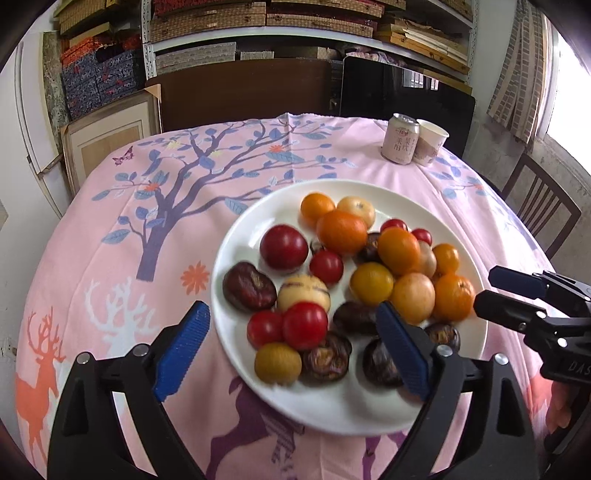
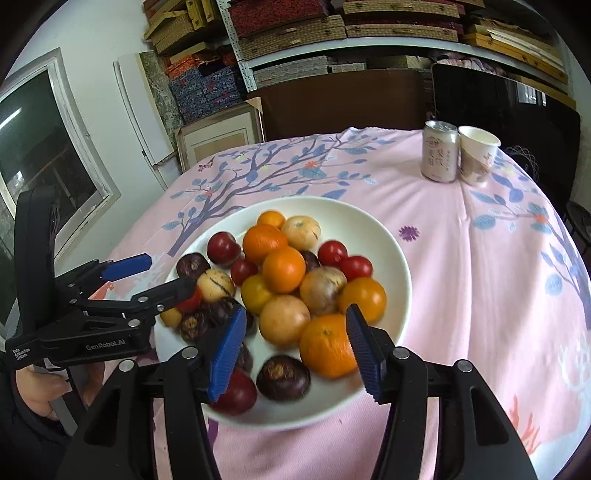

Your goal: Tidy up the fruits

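A white plate (image 1: 236, 236) (image 2: 391, 240) on the pink tablecloth (image 1: 110, 240) holds several mixed fruits: oranges (image 1: 341, 230), red tomatoes (image 1: 304, 325), pale yellow fruits (image 1: 303, 291) and dark brown ones (image 1: 249, 286). My left gripper (image 1: 291, 314) (image 2: 168, 273) hangs open wide above the plate's near left side, with red tomatoes below the gap and its pads touching nothing. My right gripper (image 2: 295, 312) (image 1: 487, 288) is open over the plate's near right side. An orange (image 2: 325, 345) and a yellow fruit (image 2: 284, 319) lie below its fingers, not gripped.
A pink drink can (image 1: 400, 138) (image 2: 439, 151) and a paper cup (image 1: 430, 142) (image 2: 476, 155) stand together at the table's far right. A wooden chair (image 1: 543, 210) is beside the table on the right. Shelves of boxes (image 1: 258, 22) fill the back wall.
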The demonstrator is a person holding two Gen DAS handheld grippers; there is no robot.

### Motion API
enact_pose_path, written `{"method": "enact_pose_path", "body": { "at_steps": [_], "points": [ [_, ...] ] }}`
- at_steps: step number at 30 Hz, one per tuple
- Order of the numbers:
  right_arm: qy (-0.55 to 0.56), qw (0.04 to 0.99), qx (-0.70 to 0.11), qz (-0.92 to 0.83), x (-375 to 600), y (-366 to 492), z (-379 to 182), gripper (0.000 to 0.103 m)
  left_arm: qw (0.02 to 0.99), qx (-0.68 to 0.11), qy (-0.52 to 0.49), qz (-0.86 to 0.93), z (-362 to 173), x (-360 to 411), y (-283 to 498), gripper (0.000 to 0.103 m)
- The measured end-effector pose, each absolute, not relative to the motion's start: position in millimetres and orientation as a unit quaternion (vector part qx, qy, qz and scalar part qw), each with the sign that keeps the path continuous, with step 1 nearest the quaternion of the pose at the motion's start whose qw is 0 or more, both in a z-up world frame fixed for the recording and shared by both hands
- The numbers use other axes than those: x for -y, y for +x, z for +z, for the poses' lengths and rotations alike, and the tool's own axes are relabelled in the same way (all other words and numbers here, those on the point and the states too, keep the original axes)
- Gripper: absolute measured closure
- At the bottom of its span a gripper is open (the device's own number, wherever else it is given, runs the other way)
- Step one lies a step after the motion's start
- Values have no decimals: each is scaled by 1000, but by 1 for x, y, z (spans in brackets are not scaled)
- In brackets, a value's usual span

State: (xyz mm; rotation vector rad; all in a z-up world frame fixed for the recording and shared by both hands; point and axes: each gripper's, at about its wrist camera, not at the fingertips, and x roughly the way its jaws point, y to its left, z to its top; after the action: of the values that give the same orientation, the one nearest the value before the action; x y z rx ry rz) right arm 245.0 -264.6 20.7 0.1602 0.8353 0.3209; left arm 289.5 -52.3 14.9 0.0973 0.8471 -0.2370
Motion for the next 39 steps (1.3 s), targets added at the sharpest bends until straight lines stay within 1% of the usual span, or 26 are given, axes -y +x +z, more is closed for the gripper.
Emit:
{"method": "enact_pose_path", "body": {
  "at_steps": [2,4,7,8,9,11,12,13,15,16,18,22,28,31,39],
  "points": [
    [78,897,-408,152,269,235,17,45,905,-408,50,-109,13,52,280,10],
    [76,897,-408,149,272,226,14,45,907,-404,57,-101,13,53,268,9],
    [78,898,-408,146,277,211,11,41,909,-400,65,-96,14,54,253,9],
    [81,898,-407,143,279,206,10,34,910,-397,67,-94,15,54,247,8],
    [84,899,-405,140,281,203,10,29,911,-395,70,-91,16,54,241,8],
    [87,899,-407,137,284,195,8,27,912,-393,71,-91,17,55,231,8],
    [87,898,-410,137,283,191,7,21,913,-392,71,-90,17,55,226,7],
    [87,896,-413,136,284,187,6,18,914,-390,71,-89,19,55,220,7],
    [82,896,-416,131,284,181,5,7,917,-383,70,-84,22,54,207,7],
    [78,897,-416,128,284,176,5,5,919,-379,69,-80,24,53,201,7],
    [73,900,-412,120,284,165,6,4,923,-373,65,-69,28,50,187,5],
    [73,905,-404,116,286,143,14,4,932,-354,55,-58,42,43,158,5],
    [63,921,-367,117,285,96,41,4,947,-312,69,-26,71,37,95,5],
    [57,929,-347,118,282,64,53,4,952,-299,55,-30,82,33,61,5],
    [67,941,-308,123,278,-16,73,4,956,-286,50,-42,87,35,-16,5]
  ]
}}
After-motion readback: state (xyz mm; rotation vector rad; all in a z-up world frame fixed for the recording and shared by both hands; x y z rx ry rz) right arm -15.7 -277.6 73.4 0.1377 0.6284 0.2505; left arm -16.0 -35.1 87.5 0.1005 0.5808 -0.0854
